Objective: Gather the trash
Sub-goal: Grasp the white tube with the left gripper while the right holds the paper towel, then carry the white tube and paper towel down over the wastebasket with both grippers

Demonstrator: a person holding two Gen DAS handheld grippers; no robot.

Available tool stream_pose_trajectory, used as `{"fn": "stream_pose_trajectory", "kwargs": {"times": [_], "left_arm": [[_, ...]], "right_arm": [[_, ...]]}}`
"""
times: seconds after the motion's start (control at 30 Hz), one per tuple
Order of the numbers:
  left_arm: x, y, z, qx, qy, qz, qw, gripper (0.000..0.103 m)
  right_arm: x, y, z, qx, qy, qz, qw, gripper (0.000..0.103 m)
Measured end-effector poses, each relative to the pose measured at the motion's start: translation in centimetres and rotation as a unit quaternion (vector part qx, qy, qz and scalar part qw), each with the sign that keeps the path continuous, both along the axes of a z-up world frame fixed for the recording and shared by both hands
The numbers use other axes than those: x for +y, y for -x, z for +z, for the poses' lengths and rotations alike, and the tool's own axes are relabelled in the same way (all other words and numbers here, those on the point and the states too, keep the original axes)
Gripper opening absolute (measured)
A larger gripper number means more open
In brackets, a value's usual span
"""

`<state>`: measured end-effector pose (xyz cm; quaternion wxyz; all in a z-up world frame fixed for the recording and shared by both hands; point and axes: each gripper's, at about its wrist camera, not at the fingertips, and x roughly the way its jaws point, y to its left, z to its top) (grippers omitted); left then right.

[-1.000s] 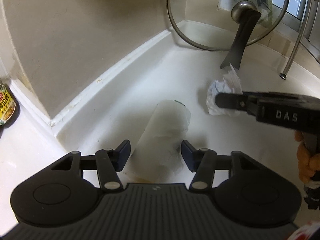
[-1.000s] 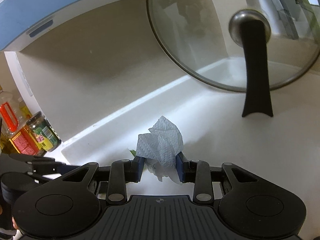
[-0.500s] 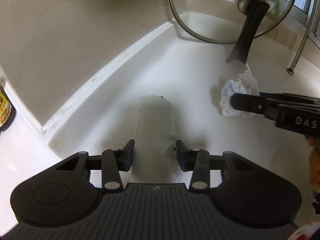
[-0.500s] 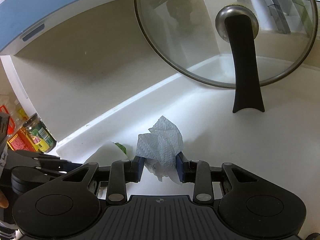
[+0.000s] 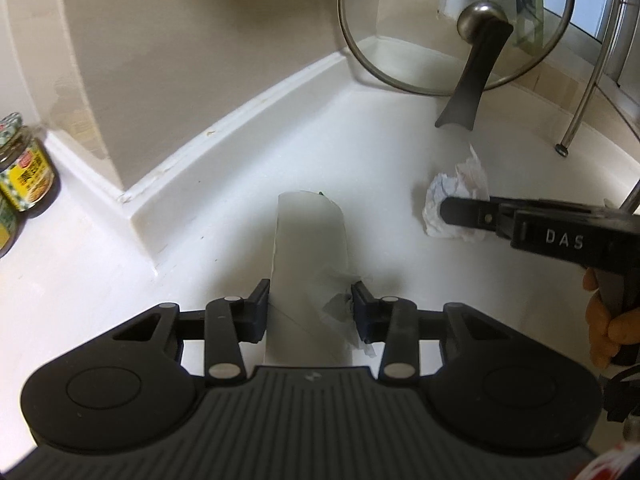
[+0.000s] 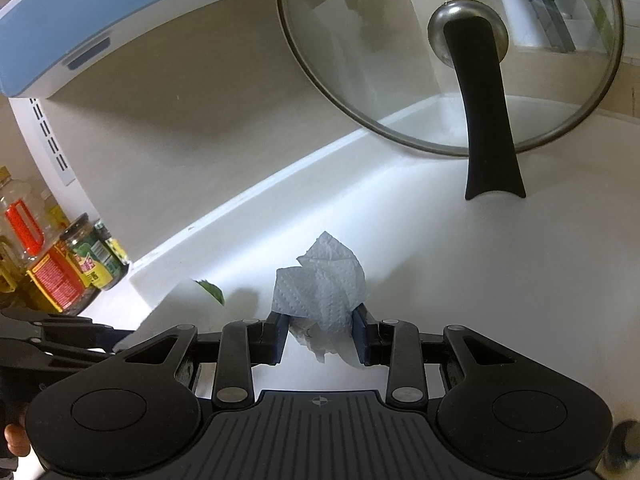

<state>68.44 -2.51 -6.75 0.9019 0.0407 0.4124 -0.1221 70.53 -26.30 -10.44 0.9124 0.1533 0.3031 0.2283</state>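
Though crumpled, tissue (image 6: 320, 284) white, embossed

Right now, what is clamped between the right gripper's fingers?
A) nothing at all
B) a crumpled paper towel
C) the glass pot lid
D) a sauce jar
B: in the right wrist view the right gripper has both pads pressed against a crumpled paper towel, while the glass lid leans against the wall behind it and the jars stand off to the side.
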Motion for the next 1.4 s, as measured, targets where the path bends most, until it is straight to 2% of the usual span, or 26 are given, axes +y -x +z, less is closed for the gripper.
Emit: {"fn": "stream_pose_trajectory", "kwargs": {"times": [0.27, 0.5, 1.07, 1.4], "left_arm": [[0.9, 3.3, 2.3, -0.025, 0.015, 0.018, 0.9994, 0.037], [2.2, 8.0, 4.6, -0.044, 0.030, 0.032, 0.9981, 0.037], [6.8, 23.6, 6.1, -0.048, 0.074, 0.033, 0.9955, 0.037], [9.4, 31.3, 5.0, -0.025, 0.077, 0.029, 0.9963, 0.037]], "right_arm": [[0.3, 2.9, 1.5, -0.010, -0.002, 0.013, 1.000, 0.034], [1.1, 7.6, 3.9, -0.028, -0.004, 0.018, 0.999, 0.034], [6.2, 25.9, 7.5, -0.045, -0.007, 0.018, 0.999, 0.034], [10.1, 35.7, 6.7, -0.028, 0.000, 0.021, 0.999, 0.034]]}}
